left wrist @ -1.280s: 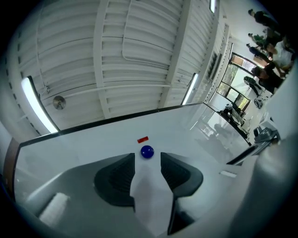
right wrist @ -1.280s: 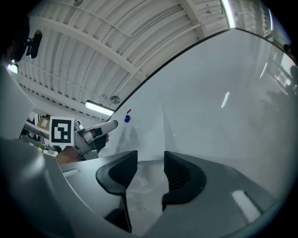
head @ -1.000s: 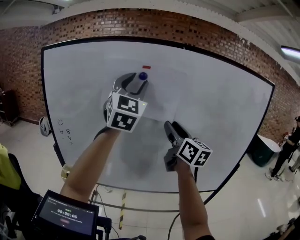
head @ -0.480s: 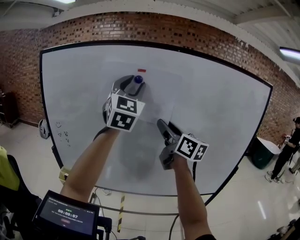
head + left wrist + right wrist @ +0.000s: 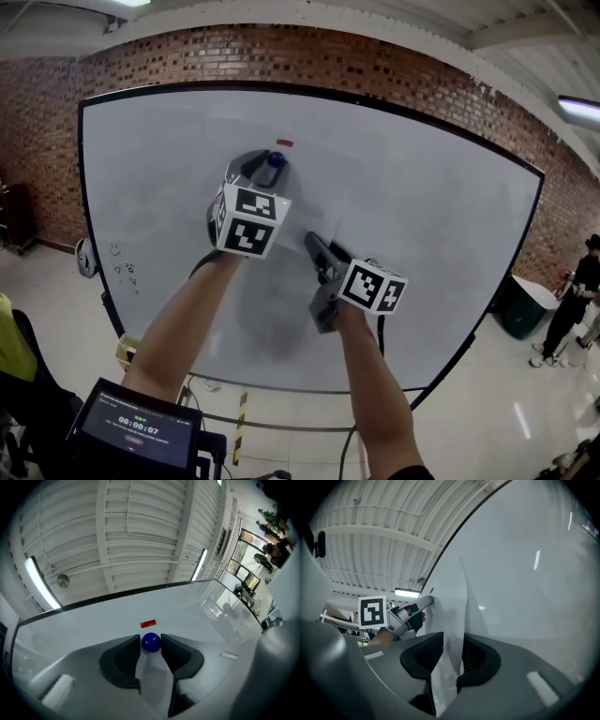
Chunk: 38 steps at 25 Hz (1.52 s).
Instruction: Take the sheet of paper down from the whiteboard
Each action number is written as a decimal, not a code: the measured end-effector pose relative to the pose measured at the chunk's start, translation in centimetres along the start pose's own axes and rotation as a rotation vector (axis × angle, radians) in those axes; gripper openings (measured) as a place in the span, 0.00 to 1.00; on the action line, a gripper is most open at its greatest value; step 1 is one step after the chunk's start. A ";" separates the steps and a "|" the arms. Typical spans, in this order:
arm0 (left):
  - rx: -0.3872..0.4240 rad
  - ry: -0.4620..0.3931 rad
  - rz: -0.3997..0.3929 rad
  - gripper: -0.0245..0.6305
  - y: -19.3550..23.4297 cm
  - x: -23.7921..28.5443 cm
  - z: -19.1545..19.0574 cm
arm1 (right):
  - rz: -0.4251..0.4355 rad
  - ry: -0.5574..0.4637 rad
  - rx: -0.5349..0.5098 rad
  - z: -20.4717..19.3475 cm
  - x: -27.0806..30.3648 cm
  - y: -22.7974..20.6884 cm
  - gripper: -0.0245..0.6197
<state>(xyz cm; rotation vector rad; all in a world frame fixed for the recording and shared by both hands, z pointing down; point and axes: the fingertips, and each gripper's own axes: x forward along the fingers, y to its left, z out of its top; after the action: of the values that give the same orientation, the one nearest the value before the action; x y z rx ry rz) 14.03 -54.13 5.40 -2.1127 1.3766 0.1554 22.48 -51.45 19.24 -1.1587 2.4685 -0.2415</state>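
A white sheet of paper (image 5: 323,192) hangs on the whiteboard (image 5: 450,216), hard to tell from the board. A round blue magnet (image 5: 275,159) sits near its top, below a small red magnet (image 5: 284,143). My left gripper (image 5: 270,161) points at the board. Its jaws are closing round the blue magnet (image 5: 151,641), which nearly fills the gap between them. Lower down, my right gripper (image 5: 312,244) has a loose fold of the paper (image 5: 457,620) between its jaws. They are closing, with the pads still apart from the sheet.
A brick wall (image 5: 375,56) stands behind the board. Small scribbles (image 5: 122,267) mark the board's lower left. A dark screen (image 5: 131,431) is at the bottom left of the head view. A person (image 5: 581,281) and a green bin (image 5: 518,302) are at the far right.
My right gripper has moved left and up along the board, closer to the left one, and its jaws have narrowed. The left gripper has stayed at the blue magnet.
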 end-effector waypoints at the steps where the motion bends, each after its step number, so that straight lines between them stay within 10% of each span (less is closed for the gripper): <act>1: -0.002 0.000 -0.001 0.25 0.0 0.0 0.0 | -0.003 -0.002 0.005 0.1 0.1 -0.1 0.20; 5: -0.013 -0.002 -0.006 0.22 -0.2 0.1 0.2 | -0.023 -0.016 -0.001 0.6 0.1 -0.2 0.06; 21: -0.113 0.007 -0.069 0.22 0.2 -1.7 -0.2 | -0.043 -0.038 -0.015 0.8 -1.8 1.1 0.06; 38: -0.261 0.127 -0.130 0.22 2.6 -13.8 -10.7 | -0.209 0.036 -0.115 -7.3 -3.8 5.1 0.06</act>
<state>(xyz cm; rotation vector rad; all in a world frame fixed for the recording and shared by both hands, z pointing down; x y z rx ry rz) 3.18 -49.79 18.59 -2.4589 1.3462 0.1574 17.98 -45.39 25.28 -1.4751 2.4193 -0.1828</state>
